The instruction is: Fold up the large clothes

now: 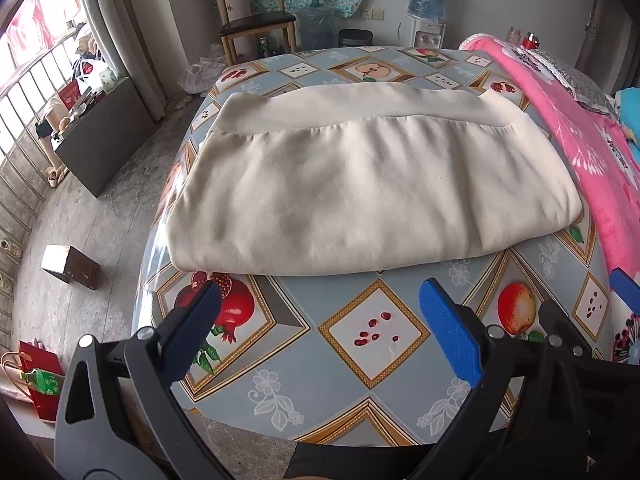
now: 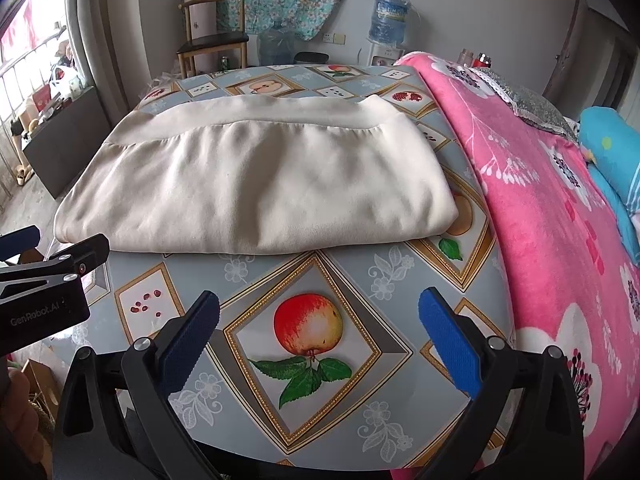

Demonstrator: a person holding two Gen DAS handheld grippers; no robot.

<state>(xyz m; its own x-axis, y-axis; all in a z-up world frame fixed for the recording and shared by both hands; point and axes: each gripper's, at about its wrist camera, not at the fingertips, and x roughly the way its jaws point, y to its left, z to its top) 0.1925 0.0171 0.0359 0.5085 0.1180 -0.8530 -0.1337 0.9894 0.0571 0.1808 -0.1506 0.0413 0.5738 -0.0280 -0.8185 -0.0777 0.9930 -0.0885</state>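
Observation:
A cream garment (image 1: 360,184) lies folded into a thick rectangle on the fruit-patterned table (image 1: 352,360), its ribbed hem band along the far side. In the right wrist view the same garment (image 2: 256,176) sits in the middle of the table (image 2: 360,280). My left gripper (image 1: 320,296) hovers over the near table edge, short of the garment's near fold, open with nothing between its blue pads. My right gripper (image 2: 320,304) is also open and empty, above the apple print, apart from the cloth. The left gripper's body (image 2: 44,280) shows at the left edge of the right wrist view.
A pink flowered blanket (image 2: 540,208) covers the surface along the table's right side, with a blue pillow (image 2: 612,152) beyond. A wooden chair (image 1: 256,16), water bottles and a dispenser (image 1: 428,4) stand by the far wall. A dark cabinet (image 1: 104,136) and small box (image 1: 70,266) sit on the floor left.

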